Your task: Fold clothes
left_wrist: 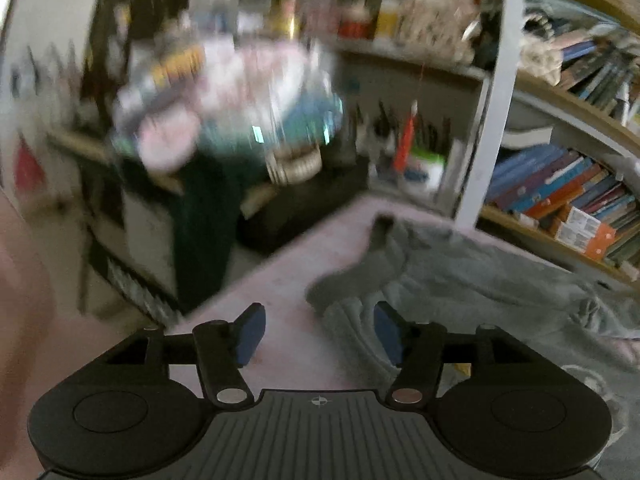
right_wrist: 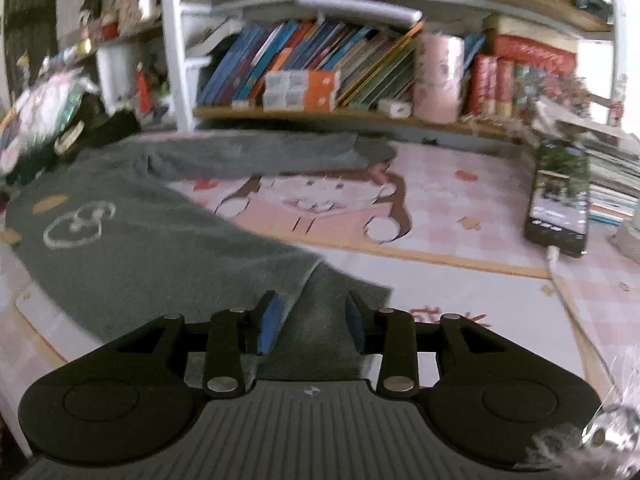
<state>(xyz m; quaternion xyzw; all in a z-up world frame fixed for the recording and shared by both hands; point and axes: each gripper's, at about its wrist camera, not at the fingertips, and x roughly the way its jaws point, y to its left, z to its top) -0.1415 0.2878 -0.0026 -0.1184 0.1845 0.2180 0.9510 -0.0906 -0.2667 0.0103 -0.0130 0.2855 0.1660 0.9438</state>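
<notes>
While the left gripper [left_wrist: 318, 334] hangs spread over the pink mat [left_wrist: 288, 264], the grey garment [left_wrist: 480, 280] lies just right of it, its hem at the right pad. The right gripper [right_wrist: 312, 322], jaws apart, straddles the garment's [right_wrist: 132, 248] near corner. Bare mat [right_wrist: 460, 216] stretches rightward to a phone [right_wrist: 560, 196].

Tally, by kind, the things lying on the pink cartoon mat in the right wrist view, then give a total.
Grey sweatshirt: 1
Smartphone: 1
White charging cable: 1
Total: 3
</notes>
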